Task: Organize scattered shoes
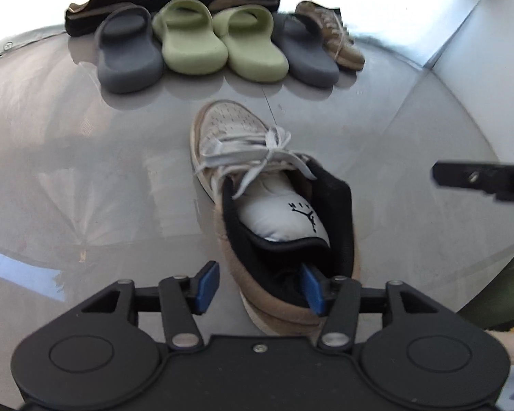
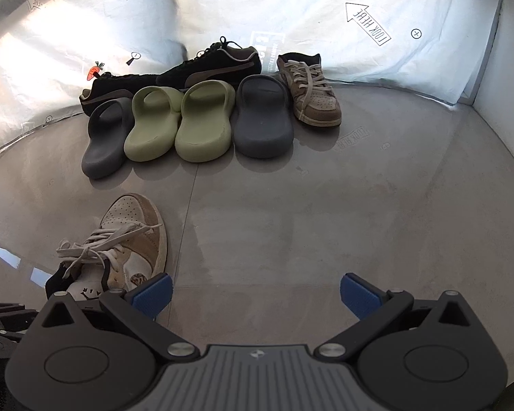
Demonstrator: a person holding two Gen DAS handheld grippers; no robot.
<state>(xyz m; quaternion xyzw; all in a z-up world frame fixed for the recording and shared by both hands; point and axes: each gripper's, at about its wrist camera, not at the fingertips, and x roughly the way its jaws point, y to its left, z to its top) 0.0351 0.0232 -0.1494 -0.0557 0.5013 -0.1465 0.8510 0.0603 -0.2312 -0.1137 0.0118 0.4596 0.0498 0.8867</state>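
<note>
Between left claw (image 1: 260, 287) pads, spread astride sneaker (image 1: 257, 185) heel collar: light, padded, best pinched there; right claw (image 2: 255, 294) spread, empty.

The left tongs (image 1: 261, 287) are showing black arms, round black plates, silver screws and blue ribbed pads (image 1: 209, 286). The right tongs (image 2: 256, 297) are looking alike, wearing a grey ridged plate in the middle.
</note>
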